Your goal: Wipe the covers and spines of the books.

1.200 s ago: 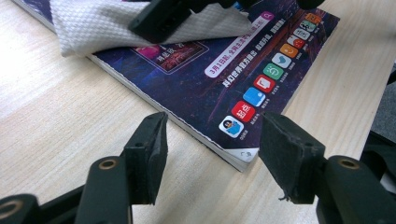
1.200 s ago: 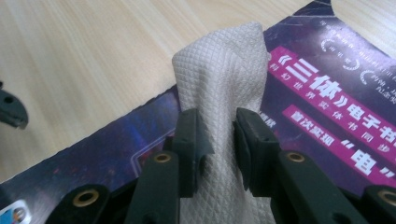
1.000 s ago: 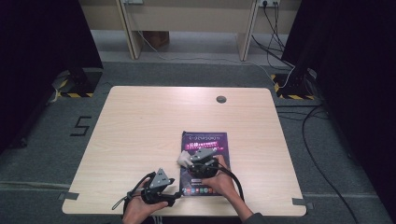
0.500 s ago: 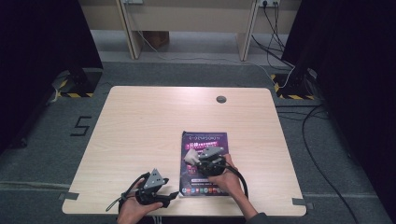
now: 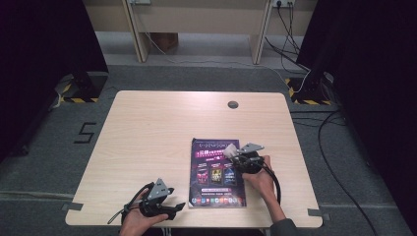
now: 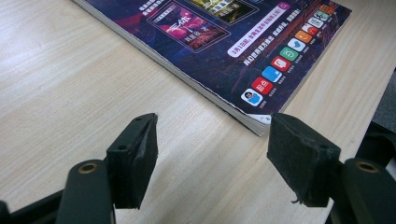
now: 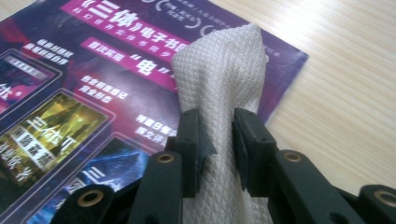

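A magazine (image 5: 216, 183) with a purple cover lies flat on the wooden table (image 5: 147, 132), right of centre. My right gripper (image 5: 234, 156) is over its far right part, shut on a white textured cloth (image 5: 230, 149). In the right gripper view the cloth (image 7: 219, 79) stands up between the pads of that gripper (image 7: 224, 135), above the cover (image 7: 70, 93). My left gripper (image 5: 176, 207) rests near the table's front edge, just left of the magazine's near corner. Its jaws have just been opening. The left gripper (image 6: 212, 149) has only bare wood between its pads, with the magazine's corner (image 6: 254, 119) just beyond.
A round cable hole (image 5: 232, 104) sits near the table's far edge. Tape marks the front corners (image 5: 72, 206). A black cable (image 5: 275, 183) loops from the right gripper. Grey carpet with a "5" mark (image 5: 86, 132) and floor cables (image 5: 339, 162) surround the table.
My right gripper has slid to the right and farther away across the magazine cover, taking the cloth along. The left hand has stayed near the front edge.
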The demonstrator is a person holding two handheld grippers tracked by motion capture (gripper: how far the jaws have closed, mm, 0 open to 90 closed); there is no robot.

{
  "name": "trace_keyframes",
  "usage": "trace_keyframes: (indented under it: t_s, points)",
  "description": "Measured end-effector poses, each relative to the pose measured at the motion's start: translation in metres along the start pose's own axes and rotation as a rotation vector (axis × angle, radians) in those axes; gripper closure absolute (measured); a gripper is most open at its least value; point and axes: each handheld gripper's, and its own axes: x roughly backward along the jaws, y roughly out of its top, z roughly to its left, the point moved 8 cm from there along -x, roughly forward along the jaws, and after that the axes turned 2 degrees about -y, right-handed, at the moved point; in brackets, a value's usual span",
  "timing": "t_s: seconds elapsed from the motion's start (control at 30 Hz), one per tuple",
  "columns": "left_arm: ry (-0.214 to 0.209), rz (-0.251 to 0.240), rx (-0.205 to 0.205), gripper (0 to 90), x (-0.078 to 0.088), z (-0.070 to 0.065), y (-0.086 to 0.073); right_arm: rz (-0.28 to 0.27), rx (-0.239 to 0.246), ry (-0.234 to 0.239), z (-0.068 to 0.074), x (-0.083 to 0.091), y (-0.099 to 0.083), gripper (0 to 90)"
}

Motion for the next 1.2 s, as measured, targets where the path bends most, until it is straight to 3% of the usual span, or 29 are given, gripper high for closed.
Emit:
trace_keyframes:
  t_s: [0.2, 0.33, 0.7, 1.03, 1.2]
  points:
    - [0.002, 0.003, 0.005, 31.9, 0.0, 0.001, -0.001, -0.001, -0.005, -0.01, -0.003, 0.001, -0.001, 72.2]
    - [0.001, 0.008, 0.008, 31.9, -0.001, 0.002, -0.002, 0.0, 0.006, -0.004, 0.006, 0.003, -0.002, 71.6]
    - [0.009, 0.017, 0.018, 31.1, -0.002, 0.005, -0.002, -0.008, 0.08, 0.077, 0.053, -0.001, 0.006, 71.8]
    - [0.01, 0.026, 0.014, 30.0, -0.005, 0.004, -0.003, -0.012, 0.176, 0.184, 0.113, -0.004, 0.016, 71.8]
    - [0.014, 0.028, 0.019, 29.7, -0.005, 0.006, -0.003, -0.017, 0.204, 0.212, 0.13, -0.003, 0.017, 71.8]
